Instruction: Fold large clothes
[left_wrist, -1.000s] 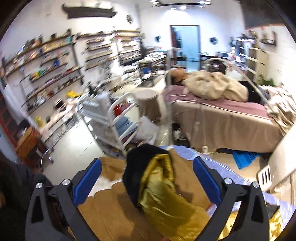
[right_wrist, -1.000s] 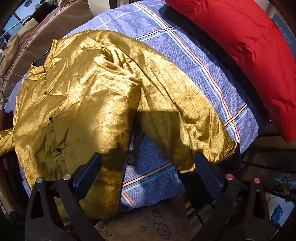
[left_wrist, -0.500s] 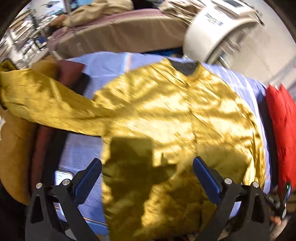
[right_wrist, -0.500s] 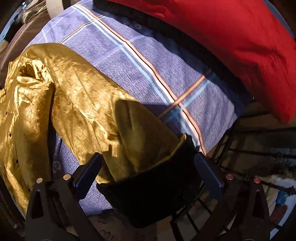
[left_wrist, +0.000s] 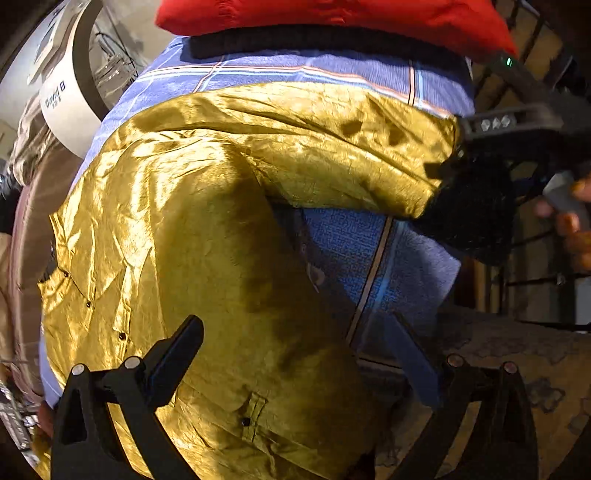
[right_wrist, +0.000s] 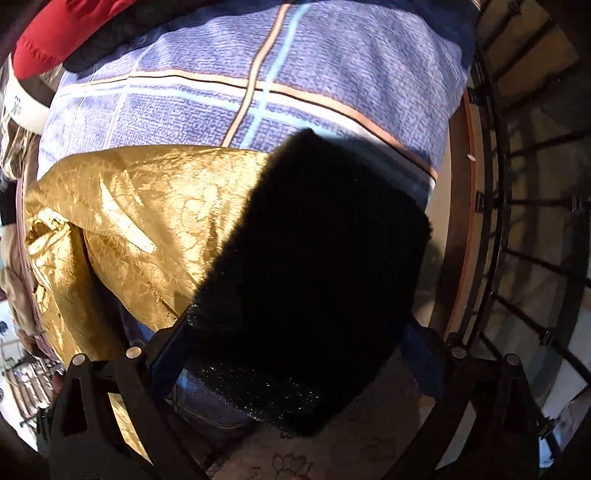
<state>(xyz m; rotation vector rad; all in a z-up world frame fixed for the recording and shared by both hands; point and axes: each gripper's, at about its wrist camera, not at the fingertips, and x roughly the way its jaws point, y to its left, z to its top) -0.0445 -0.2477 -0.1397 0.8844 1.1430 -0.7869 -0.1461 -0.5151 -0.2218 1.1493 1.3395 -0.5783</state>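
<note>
1. Right wrist view: the right gripper (right_wrist: 295, 332) has its blue-padded jaws set wide, one on each side of the black fuzzy cuff (right_wrist: 314, 266) of the shiny gold satin jacket (right_wrist: 140, 206). The pads bracket the cuff without pinching it, so I judge this as lining up for a grasp on the sleeve end, the natural handle for folding the sleeve inward.
2. Left wrist view: the left gripper (left_wrist: 299, 362) also stands with jaws apart and nothing between them, hovering above the jacket's lower front (left_wrist: 229, 295), near the small dark buttons (left_wrist: 121, 336).
3. The jacket lies front-up and spread over the blue checked bedsheet (left_wrist: 362, 243), one sleeve stretched toward the bed's corner so its cuff reaches the sheet's edge.
4. Edges: beyond that corner stands a dark metal railing (right_wrist: 524, 206), close to the right gripper, so room outward looks tight; inward over the jacket body it is free.
5. A red padded quilt (left_wrist: 332, 14) lies along the far edge of the sheet, apart from the sleeve.
</note>
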